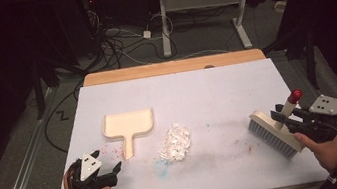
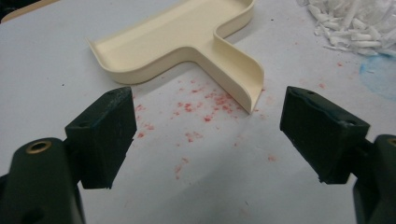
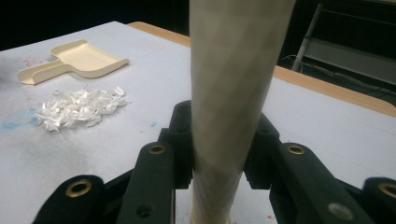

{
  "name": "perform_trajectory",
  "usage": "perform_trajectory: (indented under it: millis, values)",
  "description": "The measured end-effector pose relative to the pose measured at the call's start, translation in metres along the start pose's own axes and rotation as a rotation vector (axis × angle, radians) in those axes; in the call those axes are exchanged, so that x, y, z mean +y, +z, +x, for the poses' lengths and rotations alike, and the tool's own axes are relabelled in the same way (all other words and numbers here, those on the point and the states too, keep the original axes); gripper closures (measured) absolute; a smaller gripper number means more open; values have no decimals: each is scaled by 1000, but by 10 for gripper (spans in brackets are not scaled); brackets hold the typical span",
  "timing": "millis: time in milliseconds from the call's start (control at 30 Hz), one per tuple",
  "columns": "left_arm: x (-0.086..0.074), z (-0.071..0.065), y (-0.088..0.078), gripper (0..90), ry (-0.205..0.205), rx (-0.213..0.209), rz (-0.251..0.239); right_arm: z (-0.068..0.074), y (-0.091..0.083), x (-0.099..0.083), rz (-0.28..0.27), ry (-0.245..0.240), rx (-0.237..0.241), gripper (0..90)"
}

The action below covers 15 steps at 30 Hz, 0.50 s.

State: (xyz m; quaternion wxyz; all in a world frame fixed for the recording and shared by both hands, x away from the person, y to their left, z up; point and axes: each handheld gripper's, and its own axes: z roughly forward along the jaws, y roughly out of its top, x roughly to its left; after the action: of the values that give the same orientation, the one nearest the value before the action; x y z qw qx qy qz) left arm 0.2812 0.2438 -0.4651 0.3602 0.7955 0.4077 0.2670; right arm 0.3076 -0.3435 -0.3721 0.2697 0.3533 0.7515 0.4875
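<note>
White sheeting covered the table (image 1: 236,84), stained with red flecks and a blue smudge, while cables trailed over the dark floor beyond. You held the right gripper (image 1: 281,117) pinched tight on the pale handle of the brush (image 1: 274,134), its red-capped end rising just past the jaws and its grey bristle head resting on the sheet directly below the grip. In the right gripper view the handle (image 3: 233,93) stood squarely between the black pads, pressed from both sides. Your left gripper (image 1: 112,172) sat with its jaws spread wide and nothing between them, resting near the table's front edge. The dustpan (image 1: 128,125) lay just ahead of those open jaws, the tip of its handle (image 2: 243,84) pointing back toward them but still apart from both pads. The pile of white shreds (image 1: 176,143) lay off to that gripper's right, between the dustpan and the brush, well clear of the bristles. Judging by that, the brush was secured, but the dustpan remained to be gripped, and the sweeping had not begun: the shreds sat heaped on the sheet and the pan was bare.
</note>
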Motion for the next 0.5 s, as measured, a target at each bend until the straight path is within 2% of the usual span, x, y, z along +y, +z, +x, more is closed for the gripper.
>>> perform_trajectory:
  millis: [133, 167, 367, 500]
  values:
    - [-1, 0, 1, 177, 0, 6, 11, -1, -1, 0, -10, 6, -12, 701]
    - [-1, 1, 1, 177, -3, 9, 15, -2, -1, 0, -12, 21, -11, 701]
    - [-1, 1, 2, 179, -2, 11, 16, -2, -2, -1, -5, 7, -23, 701]
    - [-1, 1, 5, 180, 23, 23, 55, -3, -3, -1, -21, 6, -30, 701]
